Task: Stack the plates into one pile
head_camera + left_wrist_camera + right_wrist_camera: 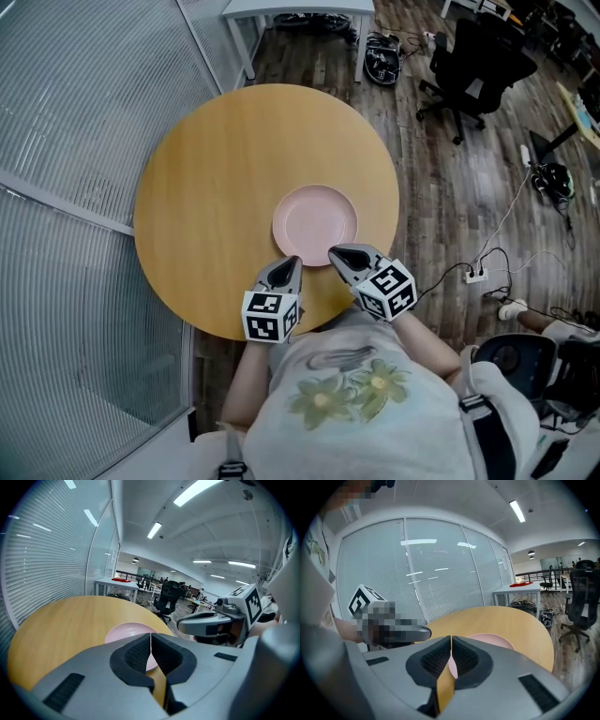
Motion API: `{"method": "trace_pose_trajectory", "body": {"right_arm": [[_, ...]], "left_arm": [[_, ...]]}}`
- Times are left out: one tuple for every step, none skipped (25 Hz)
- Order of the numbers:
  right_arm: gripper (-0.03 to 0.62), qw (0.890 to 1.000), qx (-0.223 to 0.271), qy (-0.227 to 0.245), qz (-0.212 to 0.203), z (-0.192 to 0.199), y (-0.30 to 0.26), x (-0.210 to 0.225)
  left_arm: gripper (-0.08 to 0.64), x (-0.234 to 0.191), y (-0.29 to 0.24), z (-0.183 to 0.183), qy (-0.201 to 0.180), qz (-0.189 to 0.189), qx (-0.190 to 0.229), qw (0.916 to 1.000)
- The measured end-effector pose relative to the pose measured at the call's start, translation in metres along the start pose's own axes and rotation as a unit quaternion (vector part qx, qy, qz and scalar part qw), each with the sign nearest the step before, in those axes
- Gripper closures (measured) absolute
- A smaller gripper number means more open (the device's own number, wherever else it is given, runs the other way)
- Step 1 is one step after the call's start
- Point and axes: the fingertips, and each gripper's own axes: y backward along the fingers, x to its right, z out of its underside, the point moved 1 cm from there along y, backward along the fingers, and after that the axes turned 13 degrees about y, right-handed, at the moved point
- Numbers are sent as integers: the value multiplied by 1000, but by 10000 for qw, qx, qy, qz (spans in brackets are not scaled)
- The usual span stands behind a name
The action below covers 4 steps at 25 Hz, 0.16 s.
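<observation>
You see only one pink plate (315, 225), mid-frame on the bench (206, 187), with no loose plates, so the stacking looks done. Your left gripper (292, 262) and right gripper (336, 252) sit just below it, jaws closed and empty.

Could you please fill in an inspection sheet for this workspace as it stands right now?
Surface: round wooden table, carrying only the plate.
Job's things: pink plate lies flat towards the table's near edge; one plate or a pile cannot be told.
Clutter: nothing seen.
Grippers: left gripper and right gripper are both shut and empty, their tips by the plate's near rim; contact cannot be told.
Cables: power strip and loose cables lie on the wooden floor to the right of the table.
Surroundings: glass partition with blinds on the left; black office chair and white table beyond.
</observation>
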Motion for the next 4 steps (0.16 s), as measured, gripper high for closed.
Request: {"method": "trace_pose_trajectory", "body": {"right_arm": [[548,10000,15,17,17,1,-3,0],[548,10000,28,35,34,2,-5,0],[548,10000,38,52,50,4,-8,0],[548,9999,46,68,64,5,-10,1]], "left_arm": [[537,-4,0,0,-2,-6,26,10000],[537,-7,0,0,-7,-11,52,10000],[537,-10,-1,0,-11,-16,77,10000],[537,-13,-1,0,-15,-21,100,9999]]}}
